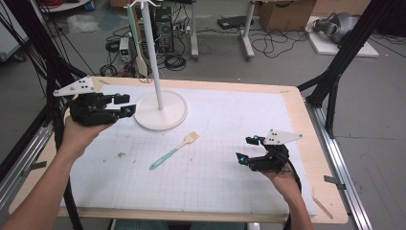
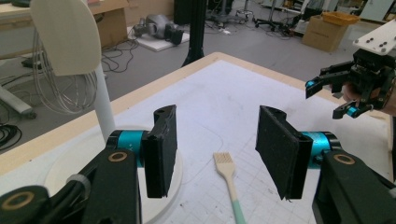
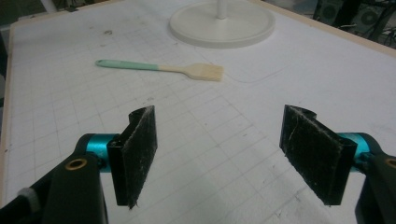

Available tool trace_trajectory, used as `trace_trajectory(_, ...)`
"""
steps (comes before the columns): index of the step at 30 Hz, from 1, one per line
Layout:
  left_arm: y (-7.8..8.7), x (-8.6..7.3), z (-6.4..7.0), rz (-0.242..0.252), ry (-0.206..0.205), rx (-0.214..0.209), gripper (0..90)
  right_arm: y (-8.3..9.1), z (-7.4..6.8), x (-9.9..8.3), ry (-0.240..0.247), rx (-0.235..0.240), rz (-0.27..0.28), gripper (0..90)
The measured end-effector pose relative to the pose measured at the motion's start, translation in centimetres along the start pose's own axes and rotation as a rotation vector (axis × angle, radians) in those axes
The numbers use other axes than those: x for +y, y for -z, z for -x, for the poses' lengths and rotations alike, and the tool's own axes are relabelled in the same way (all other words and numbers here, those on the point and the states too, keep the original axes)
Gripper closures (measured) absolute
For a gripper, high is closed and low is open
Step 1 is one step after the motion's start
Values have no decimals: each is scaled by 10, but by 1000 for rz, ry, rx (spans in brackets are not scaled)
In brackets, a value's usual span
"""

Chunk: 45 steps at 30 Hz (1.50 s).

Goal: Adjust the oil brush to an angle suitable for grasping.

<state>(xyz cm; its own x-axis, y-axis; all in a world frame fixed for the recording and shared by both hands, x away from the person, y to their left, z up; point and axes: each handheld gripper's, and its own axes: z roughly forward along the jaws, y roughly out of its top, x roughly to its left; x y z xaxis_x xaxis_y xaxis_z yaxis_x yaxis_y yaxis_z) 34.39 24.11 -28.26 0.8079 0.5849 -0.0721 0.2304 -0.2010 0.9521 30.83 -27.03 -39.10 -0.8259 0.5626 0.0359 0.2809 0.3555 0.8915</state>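
**Two grippers wide open, one brush loose on the mat**

While both hands hover off the mat, nothing is gripped. Going left to right in the high view: one left gripper (image 1: 125,105), jaws spread wide, held up just beside the base of one white stand (image 1: 160,111). One spatula (image 1: 140,57) hangs from that stand's top (a second hook looks bare). Mid-mat lies one pastry brush (image 1: 174,151), mint handle, pale bristles, flat and diagonal, near the stand base but apart from it, well clear of both grippers. One right gripper (image 1: 248,149) on the far right, jaws also wide, pointing toward the brush. White gridded mat (image 1: 230,120) covers the table.
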Motion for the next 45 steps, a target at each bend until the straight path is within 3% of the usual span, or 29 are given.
trace_trajectory(23, -20, -47, 14, -41, 18, 22, 452, -1, -5, 2, 18, -5, -8, 268)
trace_trajectory(45, -44, -79, 24, -93, 22, 36, 435, -2, -5, 2, 19, -8, -11, 268)
